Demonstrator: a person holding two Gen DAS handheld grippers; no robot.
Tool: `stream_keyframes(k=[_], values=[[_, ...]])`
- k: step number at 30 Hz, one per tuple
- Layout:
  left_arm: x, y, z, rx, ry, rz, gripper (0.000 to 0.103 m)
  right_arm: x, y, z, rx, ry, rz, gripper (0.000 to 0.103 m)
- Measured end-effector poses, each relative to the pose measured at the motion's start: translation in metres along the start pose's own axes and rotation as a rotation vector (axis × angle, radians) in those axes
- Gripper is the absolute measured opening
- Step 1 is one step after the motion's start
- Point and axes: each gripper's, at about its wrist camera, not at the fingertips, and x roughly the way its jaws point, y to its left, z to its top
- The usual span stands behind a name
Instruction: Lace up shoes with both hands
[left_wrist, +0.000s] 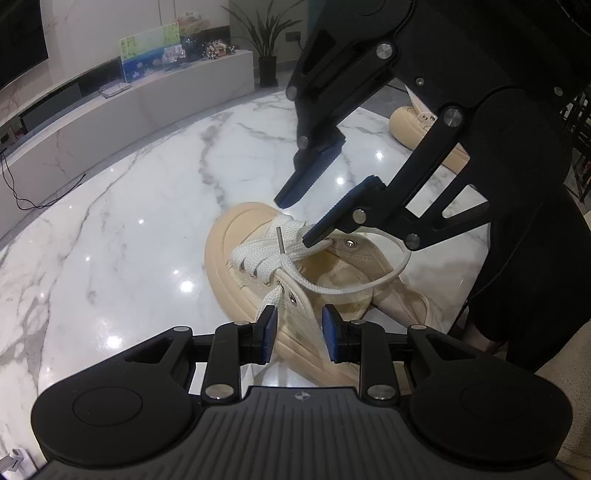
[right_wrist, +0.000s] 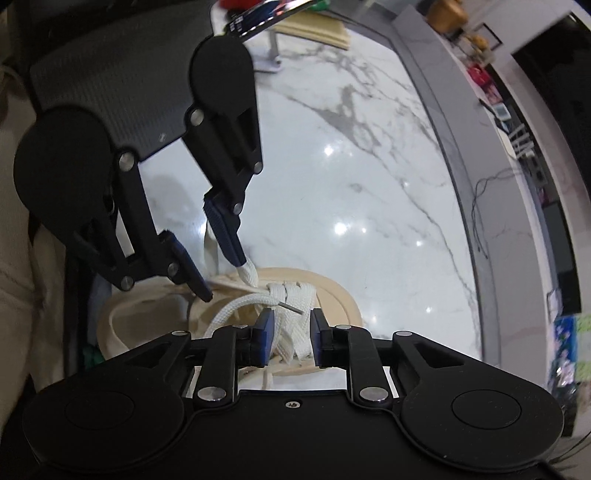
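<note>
Fingers (left_wrist: 271, 325) of the left gripper (left_wrist: 299, 334) stand spread in the left wrist view, holding nothing, just beside the near side of a cream shoe (left_wrist: 236, 258) that lies on the marble desk (left_wrist: 129, 221). White lace (left_wrist: 258, 254) crosses the lower eyelets; one end, with a metal tip (left_wrist: 280, 240), stands up over the crossings, and a loose loop swings round above the tongue. The right gripper (left_wrist: 306, 218) reaches down from above, also spread, one finger touching the lace by an upper eyelet (left_wrist: 348, 242). A second shoe (left_wrist: 413, 125) sits toward the far edge.

From the right wrist view, that gripper's own fingers (right_wrist: 266, 332) are parted over the crossings, gripping nothing; the metal tip (right_wrist: 291, 307) lies between them. The left gripper (right_wrist: 225, 273) is open too, one finger touching the lace.

Lacing looks part done, upper eyelets empty. I'd judge the next move calls for pinching the tipped end and steering it to a free eyelet.
</note>
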Motion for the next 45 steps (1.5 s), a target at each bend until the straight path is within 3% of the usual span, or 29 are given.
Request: stream_keyframes(k=[3,6,12,23,26,31,33,36,45], values=[[0.001,0.0,0.0,0.002,0.001,0.004,0.025,-0.002,-0.003,-0.002,0.081,-0.004,0.033,0.019],[0.0,-0.001,0.001,0.01,0.005,0.007,0.025,-0.002,-0.007,-0.004,0.203,-0.005,0.12,0.019],[-0.003,-0.003,0.0,0.023,0.016,0.006,0.025,0.004,-0.003,-0.005,0.276,-0.01,0.144,0.019],[-0.002,-0.004,0.0,0.04,0.027,0.009,0.025,0.021,-0.038,-0.019,0.581,-0.018,0.298,0.019],[-0.002,-0.004,0.0,0.047,0.03,0.01,0.025,0.026,-0.036,-0.02,0.562,0.007,0.332,0.019],[-0.001,-0.004,0.002,0.054,0.036,0.01,0.025,0.028,-0.035,-0.017,0.539,-0.001,0.311,0.019],[-0.001,-0.003,0.002,0.051,0.036,0.007,0.025,0.029,-0.036,-0.017,0.531,-0.009,0.301,0.005],[-0.001,-0.002,0.002,0.046,0.035,0.005,0.025,0.028,-0.03,-0.016,0.484,0.011,0.3,0.002],[0.0,0.004,0.0,0.033,0.041,0.003,0.027,0.027,-0.011,-0.015,0.342,0.07,0.297,0.002]])
